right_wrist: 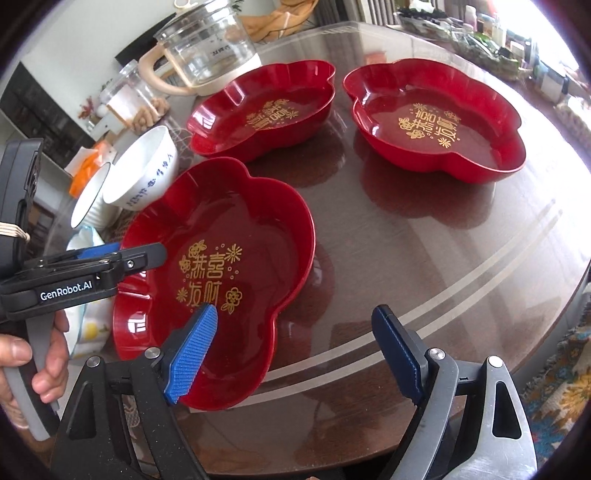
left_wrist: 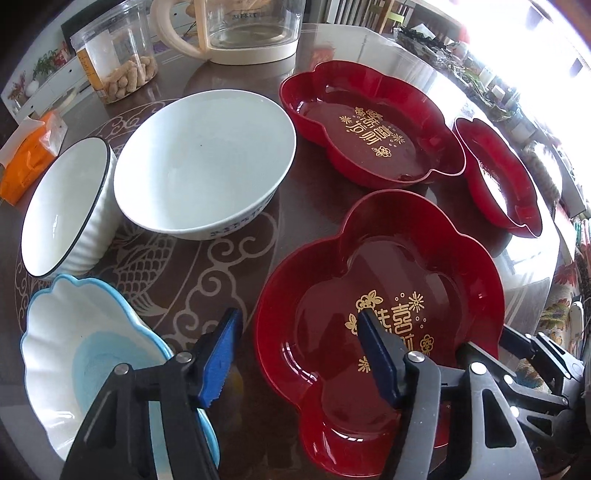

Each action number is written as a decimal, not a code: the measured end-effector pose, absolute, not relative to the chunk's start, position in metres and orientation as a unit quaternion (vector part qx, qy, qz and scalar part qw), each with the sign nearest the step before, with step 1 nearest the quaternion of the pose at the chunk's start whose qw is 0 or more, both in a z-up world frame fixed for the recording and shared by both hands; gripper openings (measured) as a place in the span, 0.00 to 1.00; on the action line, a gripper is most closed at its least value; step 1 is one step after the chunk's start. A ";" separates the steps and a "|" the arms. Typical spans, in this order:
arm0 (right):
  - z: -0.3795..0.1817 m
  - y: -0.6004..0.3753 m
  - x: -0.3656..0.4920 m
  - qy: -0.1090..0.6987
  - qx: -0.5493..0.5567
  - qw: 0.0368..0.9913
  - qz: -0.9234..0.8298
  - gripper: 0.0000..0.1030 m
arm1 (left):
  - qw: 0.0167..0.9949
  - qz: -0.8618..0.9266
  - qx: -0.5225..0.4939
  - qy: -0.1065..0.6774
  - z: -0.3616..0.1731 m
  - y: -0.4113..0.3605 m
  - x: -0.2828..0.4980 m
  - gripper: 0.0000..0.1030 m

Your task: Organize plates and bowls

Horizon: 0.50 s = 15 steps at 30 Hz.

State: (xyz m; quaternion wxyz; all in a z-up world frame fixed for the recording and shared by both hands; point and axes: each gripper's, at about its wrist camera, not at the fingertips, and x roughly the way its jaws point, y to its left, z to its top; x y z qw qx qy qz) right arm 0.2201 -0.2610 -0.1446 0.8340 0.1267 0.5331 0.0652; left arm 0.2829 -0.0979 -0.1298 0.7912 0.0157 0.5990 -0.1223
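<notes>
Nothing stacked yet: three red plates and three bowls all apart on the surface.

Left gripper (left_wrist: 295, 345) partly open, jaws astride the left rim of the near plate (left_wrist: 391, 258), one inside, one outside, not yet pinching. Right gripper (right_wrist: 293, 341) partly open too, astride the same plate's right rim, gripping nothing. Far plate (right_wrist: 266, 107) and right plate (right_wrist: 439, 122) lying singly toward the far edge, gaps between. White bowl (left_wrist: 207, 162), ribbed bowl (left_wrist: 62, 206) and blue bowl (left_wrist: 88, 350) crowded at the left edge, nearly touching. Kettle (left_wrist: 236, 29) and jar (left_wrist: 114, 62) at the far edge. Bare surface (right_wrist: 461, 266) toward the right edge: ample room to lift and carry there; tight on the left.
</notes>
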 end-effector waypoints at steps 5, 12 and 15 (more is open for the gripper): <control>-0.148 -0.266 0.219 0.544 0.139 0.824 0.072 0.11 | 0.800 -0.113 0.030 0.588 -0.131 -0.102 0.273 0.11; -0.117 -0.298 0.179 0.536 0.137 0.830 0.075 0.11 | 0.810 -0.176 0.026 0.558 -0.106 -0.127 0.216 0.10; -0.113 -0.314 0.168 0.539 0.131 0.830 0.058 0.11 | 0.812 -0.190 0.025 0.551 -0.108 -0.144 0.200 0.11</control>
